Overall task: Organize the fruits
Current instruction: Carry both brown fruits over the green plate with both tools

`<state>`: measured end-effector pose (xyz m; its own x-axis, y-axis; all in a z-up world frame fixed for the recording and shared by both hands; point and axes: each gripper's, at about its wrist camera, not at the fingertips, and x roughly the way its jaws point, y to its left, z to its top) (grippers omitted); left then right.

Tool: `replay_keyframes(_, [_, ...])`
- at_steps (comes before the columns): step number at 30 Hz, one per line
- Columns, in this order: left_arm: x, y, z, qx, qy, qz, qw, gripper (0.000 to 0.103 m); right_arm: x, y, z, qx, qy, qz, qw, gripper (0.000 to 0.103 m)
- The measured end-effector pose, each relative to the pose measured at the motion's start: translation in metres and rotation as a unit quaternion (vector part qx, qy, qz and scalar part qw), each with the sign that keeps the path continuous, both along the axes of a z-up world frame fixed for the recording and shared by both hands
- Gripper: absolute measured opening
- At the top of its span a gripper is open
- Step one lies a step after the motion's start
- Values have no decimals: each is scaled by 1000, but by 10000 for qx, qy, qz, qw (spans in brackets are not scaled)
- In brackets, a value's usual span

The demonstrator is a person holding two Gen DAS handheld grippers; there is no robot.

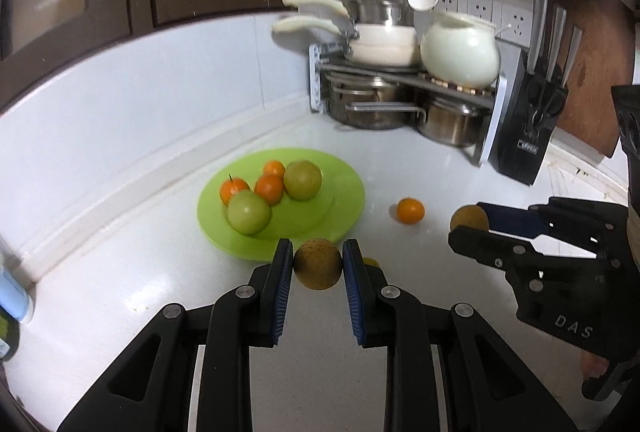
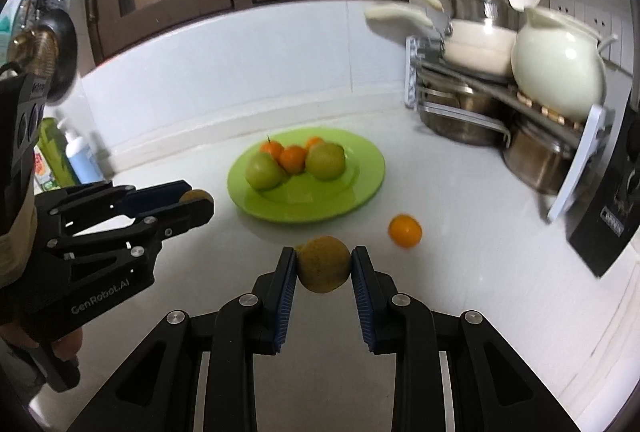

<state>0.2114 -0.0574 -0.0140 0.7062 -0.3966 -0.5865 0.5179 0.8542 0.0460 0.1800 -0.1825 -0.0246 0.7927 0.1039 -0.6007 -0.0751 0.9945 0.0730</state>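
A: Left wrist view: your left gripper [image 1: 317, 264] pinches a brown fruit [image 1: 317, 264] just short of the green plate [image 1: 344, 207]. Crowded plate; drop it carelessly and it may roll off.

B: Right wrist view: your right gripper [image 2: 324, 270] pinches another brown fruit [image 2: 324, 269]. A loose orange [image 2: 405, 230] lies on the counter [image 2: 460, 252] nearby; swing wide and you could knock it.
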Motion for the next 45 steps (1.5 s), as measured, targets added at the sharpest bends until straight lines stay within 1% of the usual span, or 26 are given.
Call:
replay_keyframes(4, [-3,-1,11,2,-159,53,9999,26,3,-2,13,-61,-198,44,9998,29])
replay_keyframes(8, [-2,-4,19,-11,-296,88,9995,26,12,-7,25,116,-248,143,9995,29])
replay_keyframes(14, [8,-9,31,-36,-444,137,9989,26,28,-12,35,101,-357,199,9991,29])
replay_keyframes(24, [38,-14,34,-51,-415,203,9989,26,64,-12,41,25,-445,413,9982,29])
replay_keyframes(33, [72,-15,22,-42,-242,340,9991,26,102,-9,32,13,-352,590,9976,29])
replay_keyframes(45, [113,-14,-10,9,200,486,9986,26,149,-6,0,-33,64,730,9973,29])
